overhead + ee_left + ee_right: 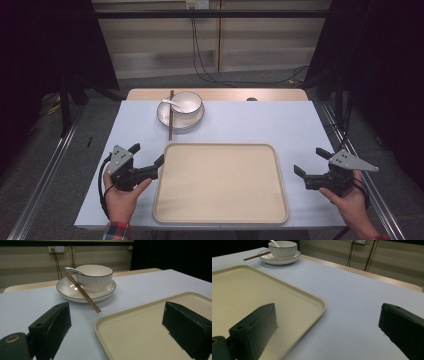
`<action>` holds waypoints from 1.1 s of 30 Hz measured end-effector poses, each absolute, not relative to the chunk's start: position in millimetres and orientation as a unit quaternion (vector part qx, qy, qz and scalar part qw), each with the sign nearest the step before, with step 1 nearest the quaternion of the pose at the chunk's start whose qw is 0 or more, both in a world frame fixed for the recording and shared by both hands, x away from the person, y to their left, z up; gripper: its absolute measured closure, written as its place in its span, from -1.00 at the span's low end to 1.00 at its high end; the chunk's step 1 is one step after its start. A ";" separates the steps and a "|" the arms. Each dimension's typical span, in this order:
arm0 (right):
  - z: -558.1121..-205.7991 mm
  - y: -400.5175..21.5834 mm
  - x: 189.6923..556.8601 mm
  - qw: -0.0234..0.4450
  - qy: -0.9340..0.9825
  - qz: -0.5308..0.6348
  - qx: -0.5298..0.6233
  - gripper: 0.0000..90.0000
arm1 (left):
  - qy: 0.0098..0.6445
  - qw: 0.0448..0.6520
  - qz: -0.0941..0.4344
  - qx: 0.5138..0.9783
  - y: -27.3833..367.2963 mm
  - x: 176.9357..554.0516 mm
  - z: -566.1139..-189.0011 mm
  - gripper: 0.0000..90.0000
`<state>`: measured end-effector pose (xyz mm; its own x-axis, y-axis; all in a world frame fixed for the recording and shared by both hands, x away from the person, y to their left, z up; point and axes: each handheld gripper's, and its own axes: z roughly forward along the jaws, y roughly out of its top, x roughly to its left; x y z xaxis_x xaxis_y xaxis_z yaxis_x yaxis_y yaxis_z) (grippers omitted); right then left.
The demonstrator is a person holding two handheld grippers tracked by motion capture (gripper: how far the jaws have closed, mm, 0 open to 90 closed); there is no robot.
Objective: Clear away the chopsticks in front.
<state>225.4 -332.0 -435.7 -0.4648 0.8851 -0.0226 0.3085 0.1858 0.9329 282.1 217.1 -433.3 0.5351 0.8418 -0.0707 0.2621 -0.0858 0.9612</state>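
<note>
A cream tray (220, 210) lies bare on the near half of the pale blue table. At the far left stands a white bowl (187, 103) on a white plate (165, 119), a spoon (170, 103) resting in the bowl and brown chopsticks (170, 122) laid across the plate's left rim. My left gripper (148, 154) hovers at the tray's left edge, open, nothing between its jaws. At the tray's right side my right gripper (311, 161) is open too and holds nothing. The left gripper view looks past its jaws at the bowl (93, 277), the chopsticks (82, 292) and the tray corner (117, 322).
A strip of bare wood (270, 94) runs along the table's far edge. Metal rails (45, 175) flank the table on both sides. Cables (200, 60) hang down the back wall to the floor. Dark curtains stand at both sides.
</note>
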 end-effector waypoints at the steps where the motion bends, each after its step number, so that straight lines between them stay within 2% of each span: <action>1: -436.0 -333.5 225.8 0.296 0.707 0.482 0.425 -0.98 | 0.404 0.544 0.265 0.686 215.9 282.5 -433.3 -0.82; 12: -437.2 -336.6 225.5 0.289 0.694 0.488 0.444 -0.98 | 0.416 0.530 0.261 0.691 212.2 293.5 -437.4 -0.82; 19: -438.3 -337.2 225.1 0.289 0.691 0.488 0.448 -0.98 | 0.433 0.535 0.260 0.677 208.2 311.0 -433.9 -0.81; 33: -439.3 -335.0 223.3 0.285 0.699 0.488 0.439 -0.98 | 0.457 0.514 0.249 0.682 197.7 349.3 -435.4 -0.78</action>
<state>223.3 -335.0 -439.3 -0.4523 0.8913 0.0302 0.3360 0.1390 0.9315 349.3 197.7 -435.4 0.4587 0.8792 -0.1291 0.3664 -0.0548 0.9288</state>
